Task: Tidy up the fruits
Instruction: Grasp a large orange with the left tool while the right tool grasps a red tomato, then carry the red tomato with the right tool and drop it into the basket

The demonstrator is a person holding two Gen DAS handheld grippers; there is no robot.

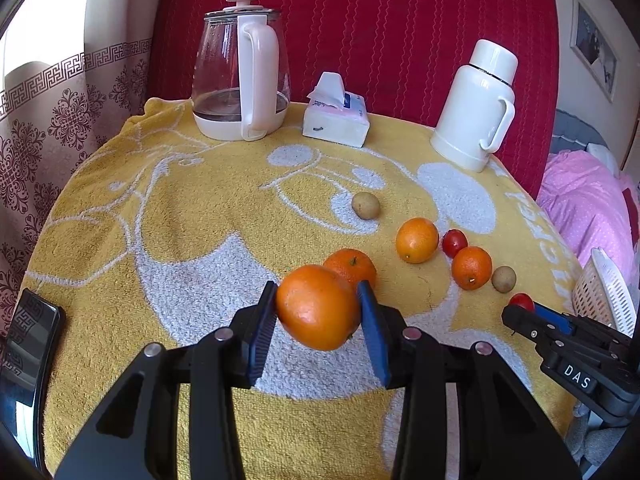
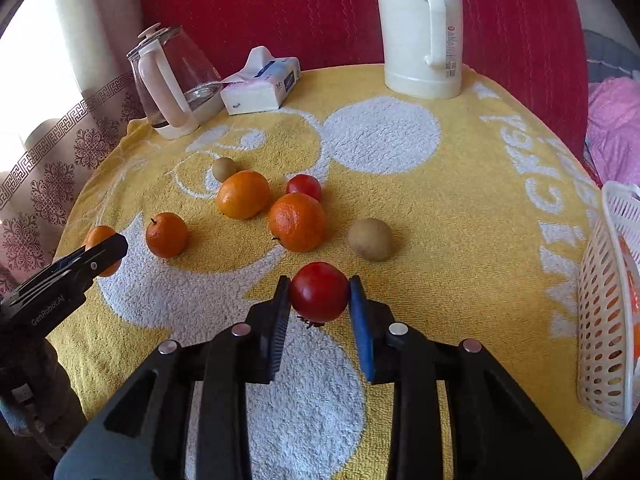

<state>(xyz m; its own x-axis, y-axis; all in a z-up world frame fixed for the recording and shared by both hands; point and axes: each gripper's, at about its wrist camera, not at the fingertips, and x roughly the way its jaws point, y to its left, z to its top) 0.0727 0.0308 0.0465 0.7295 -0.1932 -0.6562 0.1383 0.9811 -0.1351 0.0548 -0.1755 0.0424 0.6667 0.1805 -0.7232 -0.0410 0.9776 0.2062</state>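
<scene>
My left gripper [image 1: 318,308] is shut on an orange [image 1: 316,306] and holds it above the yellow towel [image 1: 160,208]. My right gripper [image 2: 320,294] is shut on a red fruit [image 2: 319,291] just above the towel [image 2: 460,220]. Loose on the towel lie three oranges [image 2: 297,221], [image 2: 243,194], [image 2: 166,234], another red fruit [image 2: 304,187] and two brown kiwis [image 2: 370,239], [image 2: 224,168]. A white slotted basket [image 2: 608,300] stands at the right edge with orange fruit inside.
A glass kettle [image 1: 240,68], a tissue pack [image 1: 336,114] and a white thermos [image 1: 476,108] stand along the far edge before a red backrest. A dark phone [image 1: 28,344] lies at the left edge. A pink bed is at right.
</scene>
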